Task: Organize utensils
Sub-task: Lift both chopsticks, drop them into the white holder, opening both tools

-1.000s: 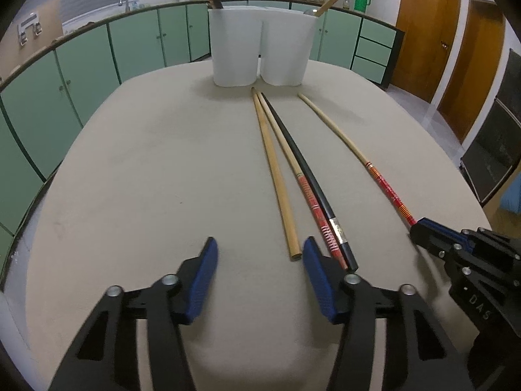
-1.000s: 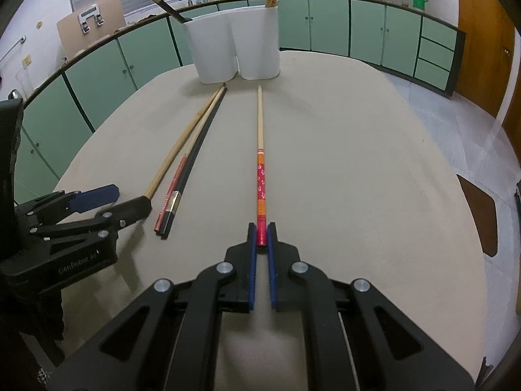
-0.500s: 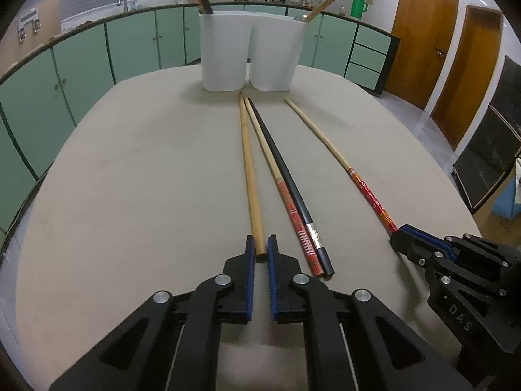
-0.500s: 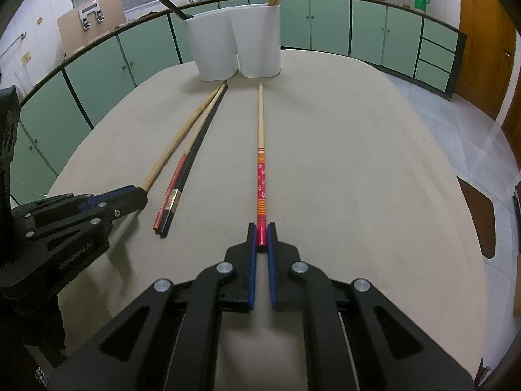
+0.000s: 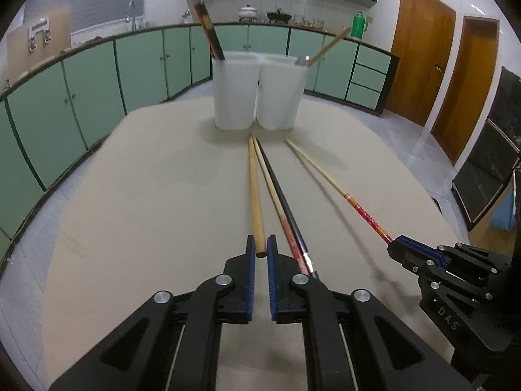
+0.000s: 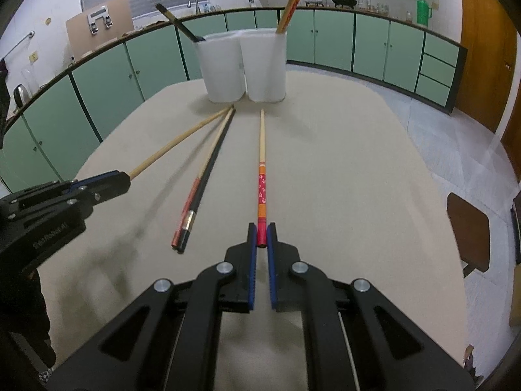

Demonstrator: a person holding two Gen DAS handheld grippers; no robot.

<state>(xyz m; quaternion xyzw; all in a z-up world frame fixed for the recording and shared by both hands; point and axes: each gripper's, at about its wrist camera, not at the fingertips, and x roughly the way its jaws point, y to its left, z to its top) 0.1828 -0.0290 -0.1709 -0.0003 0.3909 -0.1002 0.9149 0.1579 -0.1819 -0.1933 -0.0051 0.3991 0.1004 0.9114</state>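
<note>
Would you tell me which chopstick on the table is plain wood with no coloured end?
The plain wooden chopstick, leftmost, held in the left tongs; the others are black or red-decorated.

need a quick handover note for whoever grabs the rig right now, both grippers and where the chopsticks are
Left gripper: shut on the plain wooden chopstick at its near end.
Right gripper: shut on the red-patterned chopstick at its near end.
On the table: a red-ended chopstick and a black chopstick, side by side, not gripped.
Done: each white cup already holds a chopstick.
Left: cup both held sticks, then the two lying.
</note>
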